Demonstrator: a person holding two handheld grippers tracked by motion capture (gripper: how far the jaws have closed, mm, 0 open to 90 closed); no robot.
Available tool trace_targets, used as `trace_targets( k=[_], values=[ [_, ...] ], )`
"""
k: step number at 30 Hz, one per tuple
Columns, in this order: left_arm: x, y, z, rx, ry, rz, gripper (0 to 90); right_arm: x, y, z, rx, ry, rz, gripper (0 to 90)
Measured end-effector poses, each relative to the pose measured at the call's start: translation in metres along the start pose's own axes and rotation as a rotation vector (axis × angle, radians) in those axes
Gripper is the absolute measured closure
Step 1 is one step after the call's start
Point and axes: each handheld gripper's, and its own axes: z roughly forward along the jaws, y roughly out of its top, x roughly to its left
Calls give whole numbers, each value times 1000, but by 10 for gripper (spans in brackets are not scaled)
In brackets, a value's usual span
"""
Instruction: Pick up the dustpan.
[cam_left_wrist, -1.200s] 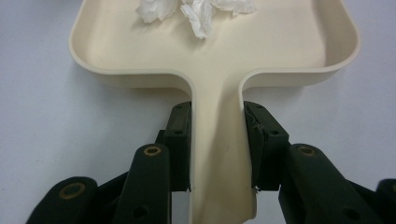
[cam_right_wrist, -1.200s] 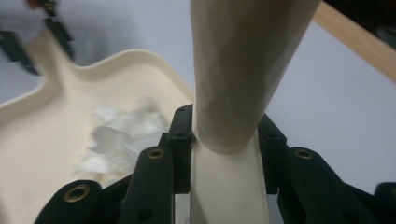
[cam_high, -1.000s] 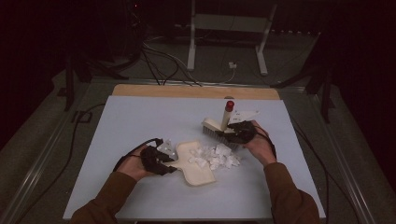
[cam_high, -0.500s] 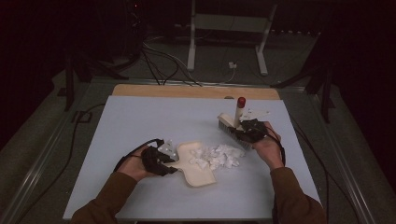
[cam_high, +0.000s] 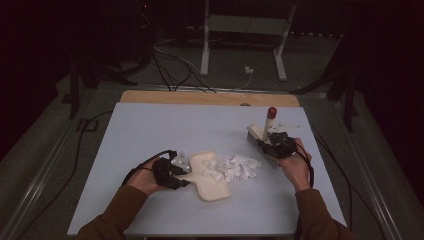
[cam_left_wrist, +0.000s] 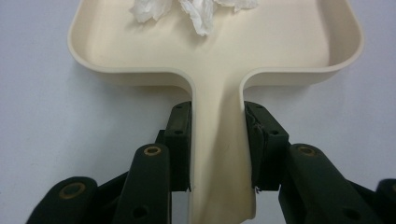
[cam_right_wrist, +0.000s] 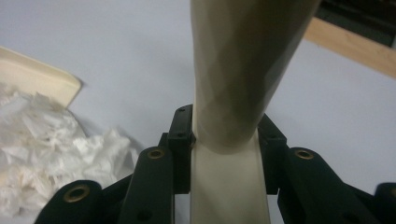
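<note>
Dustpan and brush held over a table scattered with paper scraps

On the table (cam_high: 150, 125), the cream dustpan (cam_left_wrist: 215, 51) is clamped by its handle in the left gripper (cam_left_wrist: 217, 140), with a few paper scraps (cam_high: 235, 167) lying at its mouth; the brush (cam_high: 263, 131) is clamped by its handle in the right gripper (cam_right_wrist: 226, 149), beside the pile.

Plastic, paper and wood

The dustpan (cam_left_wrist: 219, 56) and brush (cam_high: 263, 136) looked like smooth cream plastic; the scraps (cam_high: 234, 167) were crumpled white paper; the table (cam_high: 165, 125) matt, wood-edged.
</note>
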Motion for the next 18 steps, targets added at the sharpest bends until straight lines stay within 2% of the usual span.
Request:
trace_targets(
  k=[3,10,13,18],
  values=[
    [0,0,1,13,1,7,665,-1,-6,-2,20,-21,22,669],
    [0,1,2,12,3,-4,665,-1,-16,-5,40,-25,70,669],
    [0,2,2,13,5,-6,665,2,-17,-6,41,-22,92,669],
    [-1,3,2,11,8,-9,665,10,-17,-7,44,-24,102,669]
  ],
)
